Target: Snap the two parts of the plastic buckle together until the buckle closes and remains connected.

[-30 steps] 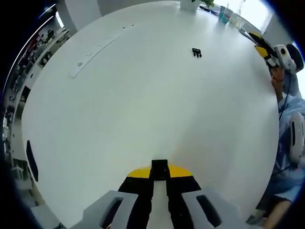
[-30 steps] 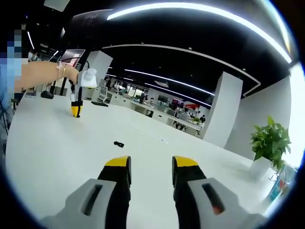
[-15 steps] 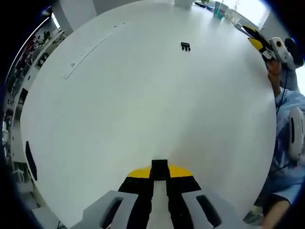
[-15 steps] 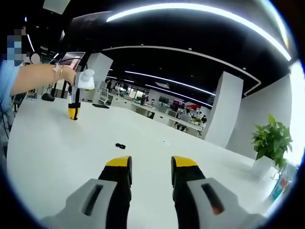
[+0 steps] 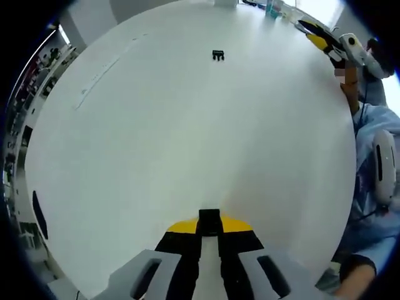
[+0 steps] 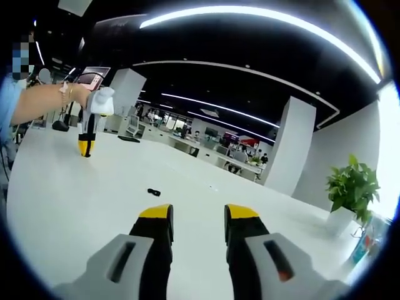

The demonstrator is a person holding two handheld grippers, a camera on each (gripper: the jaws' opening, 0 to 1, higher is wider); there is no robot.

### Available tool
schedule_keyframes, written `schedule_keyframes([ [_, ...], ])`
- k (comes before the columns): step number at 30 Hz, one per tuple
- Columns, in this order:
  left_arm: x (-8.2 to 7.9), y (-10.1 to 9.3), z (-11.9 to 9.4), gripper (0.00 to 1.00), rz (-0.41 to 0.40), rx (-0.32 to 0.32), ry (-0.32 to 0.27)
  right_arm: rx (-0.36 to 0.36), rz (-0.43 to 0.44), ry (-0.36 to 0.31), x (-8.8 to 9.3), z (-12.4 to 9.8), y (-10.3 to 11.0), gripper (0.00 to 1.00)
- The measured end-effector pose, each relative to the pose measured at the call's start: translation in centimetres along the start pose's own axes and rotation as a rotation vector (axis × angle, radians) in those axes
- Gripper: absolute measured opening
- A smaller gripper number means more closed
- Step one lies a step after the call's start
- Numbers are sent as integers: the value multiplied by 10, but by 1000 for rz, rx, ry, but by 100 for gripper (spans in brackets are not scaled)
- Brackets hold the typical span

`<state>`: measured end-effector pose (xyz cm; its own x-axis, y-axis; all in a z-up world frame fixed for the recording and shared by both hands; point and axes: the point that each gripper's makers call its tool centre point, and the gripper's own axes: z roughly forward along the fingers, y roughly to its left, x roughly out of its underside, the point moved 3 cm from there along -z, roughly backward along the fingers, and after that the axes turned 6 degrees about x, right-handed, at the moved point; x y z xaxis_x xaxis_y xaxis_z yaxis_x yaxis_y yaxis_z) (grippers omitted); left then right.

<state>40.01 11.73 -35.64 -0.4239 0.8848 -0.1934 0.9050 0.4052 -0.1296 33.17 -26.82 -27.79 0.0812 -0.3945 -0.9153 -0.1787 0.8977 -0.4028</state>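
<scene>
A small black buckle part (image 5: 218, 55) lies on the white table (image 5: 187, 137), far ahead of my left gripper (image 5: 209, 229). Those jaws stand close together, shut on another small black buckle part (image 5: 209, 220) at their yellow tips. In the right gripper view the lying part (image 6: 154, 192) sits a little beyond and left of my right gripper (image 6: 195, 220), which is open with nothing between its jaws. The left gripper (image 6: 85, 136) hangs point-down over the table at the far left, held by a hand. The right gripper (image 5: 325, 39) shows at the upper right of the left gripper view.
A person's sleeve and body (image 5: 375, 162) line the table's right side. A potted plant (image 6: 353, 184) stands at the far right end. A long thin strip (image 5: 100, 78) lies on the table at the left. Office desks and pillars fill the background.
In the right gripper view the left gripper has drifted to the left, away from the lying buckle part. The left gripper view has shifted with its camera. Both grippers keep their states.
</scene>
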Motion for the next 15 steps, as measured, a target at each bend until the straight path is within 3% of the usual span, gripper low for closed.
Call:
schedule_keyframes([
  [15, 13, -22, 1, 8, 46, 5, -12, 18, 9, -6, -2, -1, 0, 32],
])
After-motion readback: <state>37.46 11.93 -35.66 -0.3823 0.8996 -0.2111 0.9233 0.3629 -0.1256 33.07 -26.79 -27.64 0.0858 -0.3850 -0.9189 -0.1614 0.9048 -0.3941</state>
